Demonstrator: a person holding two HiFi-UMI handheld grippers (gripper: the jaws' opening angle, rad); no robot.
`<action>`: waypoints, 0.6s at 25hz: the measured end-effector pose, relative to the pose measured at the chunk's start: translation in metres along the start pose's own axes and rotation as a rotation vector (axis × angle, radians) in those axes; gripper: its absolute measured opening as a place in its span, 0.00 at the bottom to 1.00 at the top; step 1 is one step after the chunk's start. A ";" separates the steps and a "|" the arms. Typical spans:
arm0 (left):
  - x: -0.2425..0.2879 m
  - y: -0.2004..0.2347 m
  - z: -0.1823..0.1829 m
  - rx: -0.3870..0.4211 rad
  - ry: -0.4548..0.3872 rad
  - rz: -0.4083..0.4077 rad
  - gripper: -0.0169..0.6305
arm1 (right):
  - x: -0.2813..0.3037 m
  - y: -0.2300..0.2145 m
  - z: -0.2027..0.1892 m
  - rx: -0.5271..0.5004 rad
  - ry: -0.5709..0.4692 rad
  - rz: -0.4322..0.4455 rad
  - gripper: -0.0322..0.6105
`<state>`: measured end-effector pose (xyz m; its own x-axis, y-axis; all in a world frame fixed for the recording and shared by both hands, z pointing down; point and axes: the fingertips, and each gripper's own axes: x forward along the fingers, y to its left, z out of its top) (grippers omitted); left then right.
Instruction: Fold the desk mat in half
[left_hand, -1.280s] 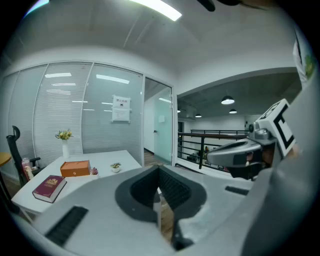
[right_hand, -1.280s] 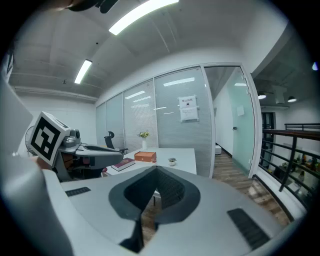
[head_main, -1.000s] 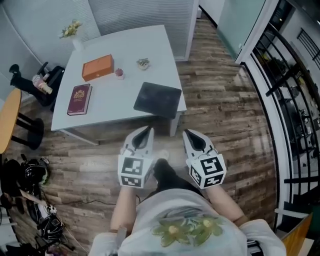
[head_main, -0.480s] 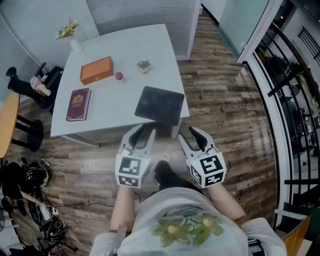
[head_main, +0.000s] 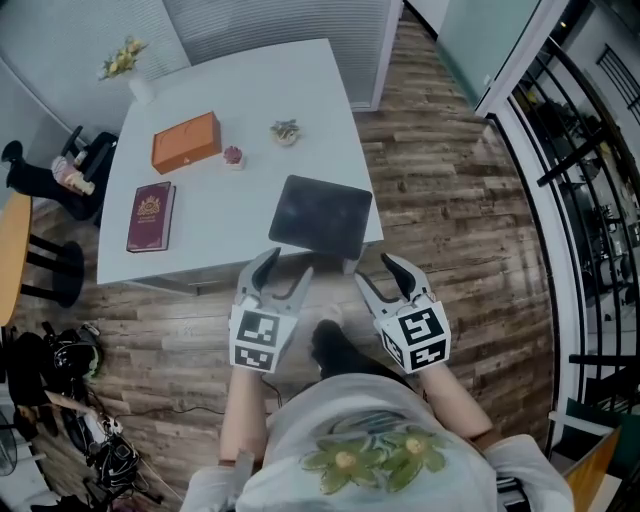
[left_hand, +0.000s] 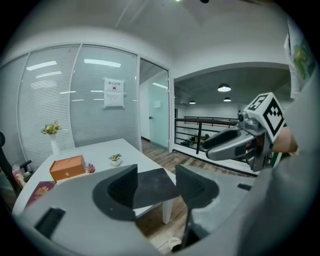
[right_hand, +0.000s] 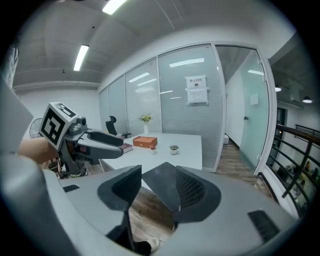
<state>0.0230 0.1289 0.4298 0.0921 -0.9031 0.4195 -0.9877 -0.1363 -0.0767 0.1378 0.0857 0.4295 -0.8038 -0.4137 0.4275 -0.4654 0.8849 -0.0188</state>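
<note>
The white table (head_main: 230, 200) bears the dark desk mat (head_main: 320, 215), flat and unfolded at its near right corner. The left gripper (head_main: 286, 263) and right gripper (head_main: 374, 268) have drawn nearer its near edge, and their jaws have just been opening, wide and empty. The fold has likely not begun.

The mat (head_main: 320, 215) is dark, rectangular and round-cornered. It lies flat and unfolded at the near right corner of the white table (head_main: 230, 110), turned slightly askew, its near edge right at the table's rim.
</note>
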 end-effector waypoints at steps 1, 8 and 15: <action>0.003 0.004 -0.003 -0.003 0.010 -0.003 0.36 | 0.004 0.000 -0.003 -0.010 0.016 0.004 0.37; 0.030 0.029 -0.025 -0.019 0.088 -0.022 0.36 | 0.038 -0.003 -0.029 -0.062 0.126 0.023 0.37; 0.056 0.051 -0.050 -0.040 0.172 -0.051 0.36 | 0.081 -0.009 -0.068 -0.146 0.271 0.036 0.37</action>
<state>-0.0285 0.0920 0.4948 0.1225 -0.8118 0.5710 -0.9868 -0.1608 -0.0169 0.1021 0.0592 0.5254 -0.6815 -0.3264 0.6550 -0.3640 0.9276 0.0835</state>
